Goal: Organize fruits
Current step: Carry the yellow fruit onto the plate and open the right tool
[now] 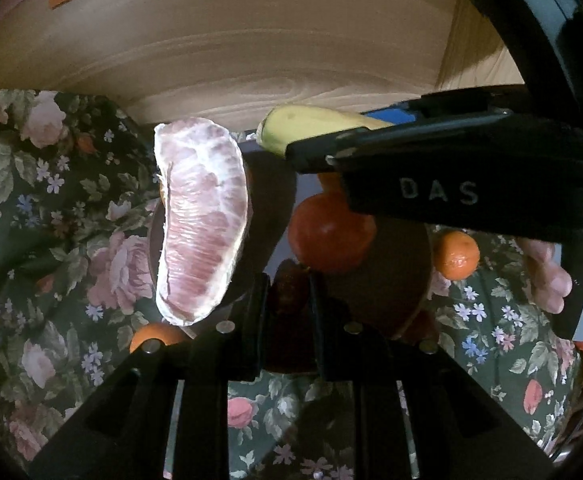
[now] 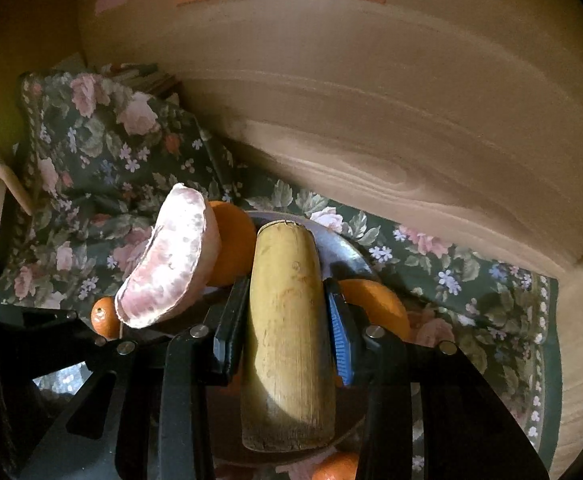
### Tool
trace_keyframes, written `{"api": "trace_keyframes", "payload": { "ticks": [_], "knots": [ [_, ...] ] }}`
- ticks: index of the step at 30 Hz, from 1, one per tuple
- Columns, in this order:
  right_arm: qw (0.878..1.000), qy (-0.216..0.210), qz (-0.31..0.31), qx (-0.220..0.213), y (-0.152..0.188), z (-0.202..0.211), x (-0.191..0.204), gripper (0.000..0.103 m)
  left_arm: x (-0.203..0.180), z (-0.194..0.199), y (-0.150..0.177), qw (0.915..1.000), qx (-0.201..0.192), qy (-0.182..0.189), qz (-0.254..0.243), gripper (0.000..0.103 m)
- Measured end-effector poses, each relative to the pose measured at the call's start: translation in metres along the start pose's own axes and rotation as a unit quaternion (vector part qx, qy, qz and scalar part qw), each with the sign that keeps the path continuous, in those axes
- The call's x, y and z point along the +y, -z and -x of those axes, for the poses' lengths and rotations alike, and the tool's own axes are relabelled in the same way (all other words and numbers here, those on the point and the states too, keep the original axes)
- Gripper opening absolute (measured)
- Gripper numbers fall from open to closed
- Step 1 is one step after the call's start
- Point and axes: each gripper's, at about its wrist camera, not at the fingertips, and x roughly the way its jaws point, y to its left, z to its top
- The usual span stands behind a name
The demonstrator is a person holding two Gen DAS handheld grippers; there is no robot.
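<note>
Yellow-tan and cylindrical, a peeled fibrous stalk section lies clamped lengthwise between the fingers of the right gripper, one finger pad black, the other blue and ribbed. In the left wrist view the same stalk section projects beyond the right gripper, which crosses the upper right of the scene. The left gripper has its fingers set narrowly around a dark reddish item; the shadow there is too deep to tell what it is, or whether the fingers actually touch it. A large peeled pink pomelo segment stands nearly upright just left of these fingers, above a dark round plate. On that plate sit a red-orange round fruit and, in the right wrist view, two oranges flanking the stalk. A small mandarin rests just beside the plate on the dark green floral cloth that covers the bench, backed by a pale wooden panel.
</note>
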Motion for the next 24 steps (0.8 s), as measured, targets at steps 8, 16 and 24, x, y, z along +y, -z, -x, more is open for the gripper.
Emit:
{"api": "trace_keyframes", "payload": {
  "ticks": [8, 16, 24],
  "knots": [
    [1.0, -0.005, 0.003, 0.005, -0.003, -0.003, 0.003, 0.034, 0.002, -0.001, -0.002, 0.9999, -0.006, 0.003, 0.015, 0.042],
    [0.999, 0.005, 0.0, -0.038, -0.002, 0.035, 0.004, 0.036, 0.002, 0.024, 0.001, 0.9994, -0.029, 0.002, 0.018, 0.042],
    [0.997, 0.016, -0.012, -0.076, 0.019, 0.075, 0.001, 0.041, 0.014, 0.069, 0.005, 0.9966, -0.071, -0.028, 0.028, 0.045]
  ]
}}
